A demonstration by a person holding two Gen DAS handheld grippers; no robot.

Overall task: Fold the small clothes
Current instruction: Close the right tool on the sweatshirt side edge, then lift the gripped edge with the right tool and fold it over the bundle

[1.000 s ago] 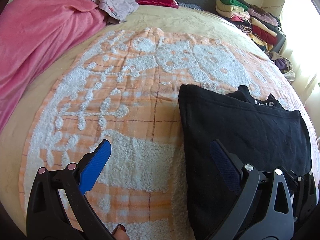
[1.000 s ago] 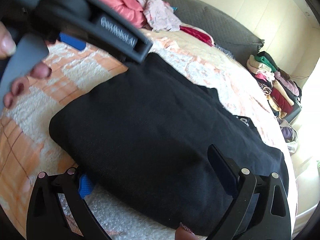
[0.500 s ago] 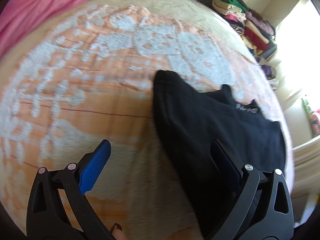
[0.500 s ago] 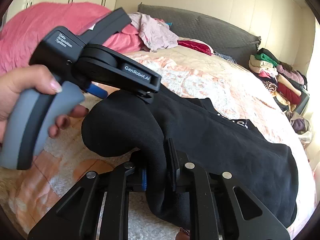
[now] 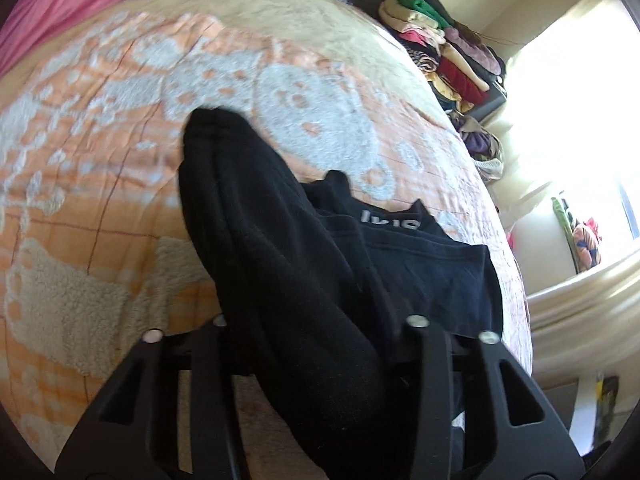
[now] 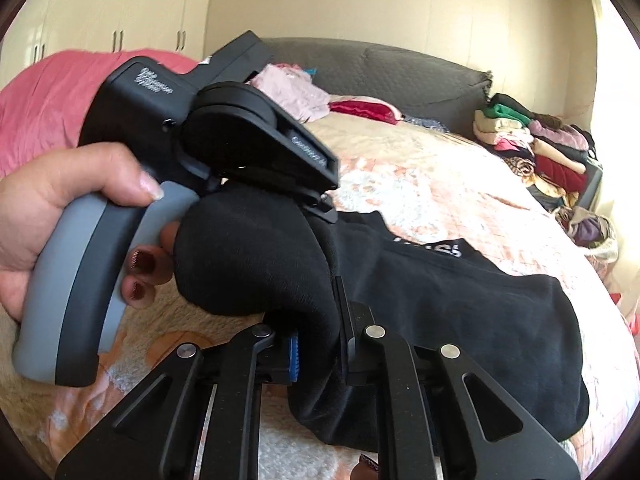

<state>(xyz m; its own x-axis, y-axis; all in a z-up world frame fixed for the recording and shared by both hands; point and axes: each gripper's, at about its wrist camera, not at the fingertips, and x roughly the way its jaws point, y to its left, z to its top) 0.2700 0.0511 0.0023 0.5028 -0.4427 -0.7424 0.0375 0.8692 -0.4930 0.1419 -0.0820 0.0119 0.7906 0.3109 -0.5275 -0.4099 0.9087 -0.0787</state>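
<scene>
Nearest the lens, my right gripper (image 6: 316,344) is clamped on the near edge of the black garment (image 6: 460,304), its 2 fingers drawn together with a thick roll of cloth between them. My left gripper (image 5: 316,344) is likewise closed on a bunched fold of the same garment (image 5: 280,248), raised off the orange-and-white blanket (image 5: 100,184). The left hand (image 6: 48,208) grips that tool's grey handle just beside the lifted bulge. Beyond my fingers the rest of the garment lies flat on the blanket, white lettering (image 6: 436,246) showing near its far edge. I judge the fabric soft, thick and light: it droops wherever unsupported, so hold belongs at 2 spread points on 1 edge, not in the middle. Farther off sit a pink cover (image 6: 36,96) and a stack of folded clothes (image 6: 536,148)
</scene>
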